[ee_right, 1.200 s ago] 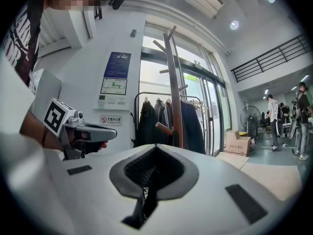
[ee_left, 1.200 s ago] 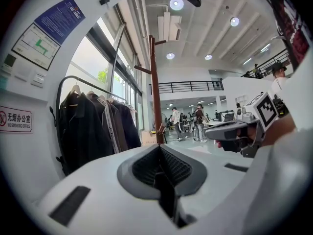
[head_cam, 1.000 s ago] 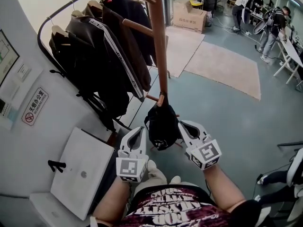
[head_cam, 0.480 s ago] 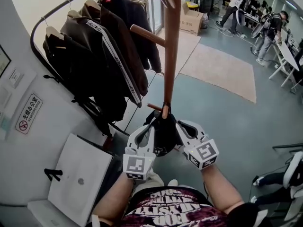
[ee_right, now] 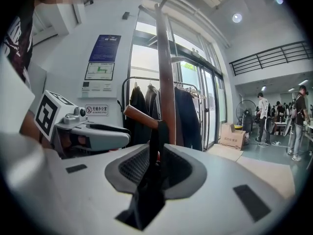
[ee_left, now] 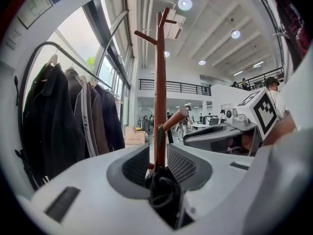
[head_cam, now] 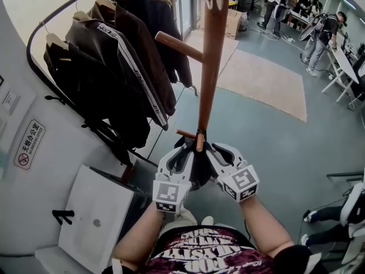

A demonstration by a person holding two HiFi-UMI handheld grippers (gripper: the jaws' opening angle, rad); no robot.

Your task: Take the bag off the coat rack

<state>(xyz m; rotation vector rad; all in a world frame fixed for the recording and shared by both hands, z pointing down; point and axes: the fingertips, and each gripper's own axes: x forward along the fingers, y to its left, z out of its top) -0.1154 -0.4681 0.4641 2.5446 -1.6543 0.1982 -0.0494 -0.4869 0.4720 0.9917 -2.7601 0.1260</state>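
A black bag (head_cam: 194, 165) hangs by its strap (ee_left: 157, 140) from a low peg (head_cam: 199, 139) of the brown wooden coat rack (head_cam: 211, 67). My left gripper (head_cam: 180, 153) is at the bag's left and my right gripper (head_cam: 213, 149) at its right, both close under the peg. Each gripper's jaws are opening. In the left gripper view the strap runs between the parted pads of the left gripper (ee_left: 158, 163) without being pressed. In the right gripper view the strap (ee_right: 157, 141) stands in the gap of the right gripper (ee_right: 155, 168), and the peg (ee_right: 140, 117) shows above.
A curved rail with several dark jackets (head_cam: 108, 67) stands to the left, close to the rack. A white box (head_cam: 97, 216) sits low on the left by the wall. Rugs (head_cam: 268, 79), a cardboard box (head_cam: 234, 21) and people (head_cam: 319, 39) are at the far right.
Both grippers' jaws have gone from shut on the bag's strap to parted. The grippers have drawn in closer together under the peg, and the rack pole looms nearer in the head view.
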